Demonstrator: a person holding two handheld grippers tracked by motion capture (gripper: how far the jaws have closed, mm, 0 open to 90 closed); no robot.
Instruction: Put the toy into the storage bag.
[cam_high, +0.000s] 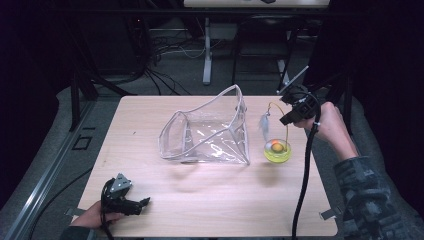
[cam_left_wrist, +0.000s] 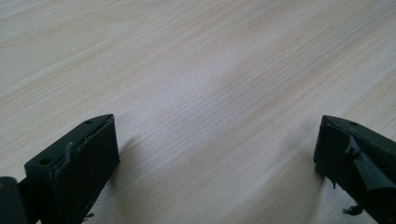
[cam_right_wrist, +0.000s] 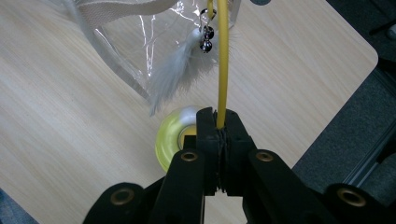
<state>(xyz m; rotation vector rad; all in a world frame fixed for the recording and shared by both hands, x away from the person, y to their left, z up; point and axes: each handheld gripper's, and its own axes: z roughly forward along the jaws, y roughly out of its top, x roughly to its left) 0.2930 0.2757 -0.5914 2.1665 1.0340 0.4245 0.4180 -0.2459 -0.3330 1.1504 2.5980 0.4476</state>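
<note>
A cat-teaser toy stands right of the table's middle: a round yellow base with an orange ball inside, a thin yellow wand rising from it, and a white feather with small bells hanging from the wand's curved top. My right gripper is shut on the yellow wand, above the yellow base; the white feather hangs just beyond the jaws. A clear plastic bag lies open at the centre. My left gripper rests open at the front left, its jaws wide apart over bare wood.
The wooden table has free surface along its front. The clear bag lies close behind the toy. Cables and a metal stand leg sit on the floor beyond the far edge. A sleeve comes in at the right.
</note>
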